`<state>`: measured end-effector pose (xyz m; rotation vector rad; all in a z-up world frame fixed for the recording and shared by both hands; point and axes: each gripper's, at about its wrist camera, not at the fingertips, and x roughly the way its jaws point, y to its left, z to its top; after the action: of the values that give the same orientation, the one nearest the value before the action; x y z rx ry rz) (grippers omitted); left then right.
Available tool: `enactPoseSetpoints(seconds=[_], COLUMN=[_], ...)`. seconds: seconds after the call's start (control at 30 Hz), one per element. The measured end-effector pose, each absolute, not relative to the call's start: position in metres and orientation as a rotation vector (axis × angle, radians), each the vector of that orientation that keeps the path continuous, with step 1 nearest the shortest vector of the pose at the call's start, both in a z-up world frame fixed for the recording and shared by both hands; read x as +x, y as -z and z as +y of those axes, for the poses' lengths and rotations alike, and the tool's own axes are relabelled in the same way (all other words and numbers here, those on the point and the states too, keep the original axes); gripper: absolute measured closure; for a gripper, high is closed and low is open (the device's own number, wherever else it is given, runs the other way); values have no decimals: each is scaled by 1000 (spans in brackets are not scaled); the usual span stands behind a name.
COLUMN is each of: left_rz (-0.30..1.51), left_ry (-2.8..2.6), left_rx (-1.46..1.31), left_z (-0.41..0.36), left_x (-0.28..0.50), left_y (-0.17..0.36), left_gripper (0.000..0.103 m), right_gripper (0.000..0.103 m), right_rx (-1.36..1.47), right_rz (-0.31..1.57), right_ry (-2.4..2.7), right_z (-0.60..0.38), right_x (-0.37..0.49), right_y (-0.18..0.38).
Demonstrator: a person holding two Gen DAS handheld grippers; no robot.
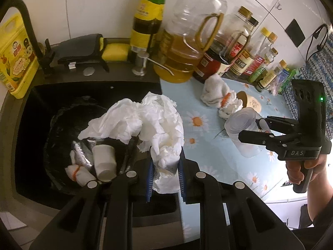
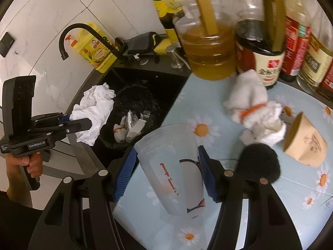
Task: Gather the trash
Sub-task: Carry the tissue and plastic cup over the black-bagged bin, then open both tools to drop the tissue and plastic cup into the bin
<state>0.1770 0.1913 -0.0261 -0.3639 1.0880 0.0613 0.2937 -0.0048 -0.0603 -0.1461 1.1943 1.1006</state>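
Closest, frosted plastic cup with red and black print, clamped across its body between right gripper pads, held over the daisy cloth. Left gripper pinched tight on crumpled white tissue, hanging above the black bag in the sink. Farther back, rag and tan cup lying beside the bottles.
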Motion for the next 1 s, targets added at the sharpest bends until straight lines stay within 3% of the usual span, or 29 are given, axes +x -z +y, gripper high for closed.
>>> enactPoseSetpoints(seconds=[1.0], left_rz=[1172], left_ry=[35], left_rx=[-337], left_z=[327], left_x=[131], left_y=[60], left_gripper=[84], right_gripper=[43], right_rx=[-8], right_rz=[1189], right_ry=[-1085], right_z=[179], right_x=[244], right_y=[66])
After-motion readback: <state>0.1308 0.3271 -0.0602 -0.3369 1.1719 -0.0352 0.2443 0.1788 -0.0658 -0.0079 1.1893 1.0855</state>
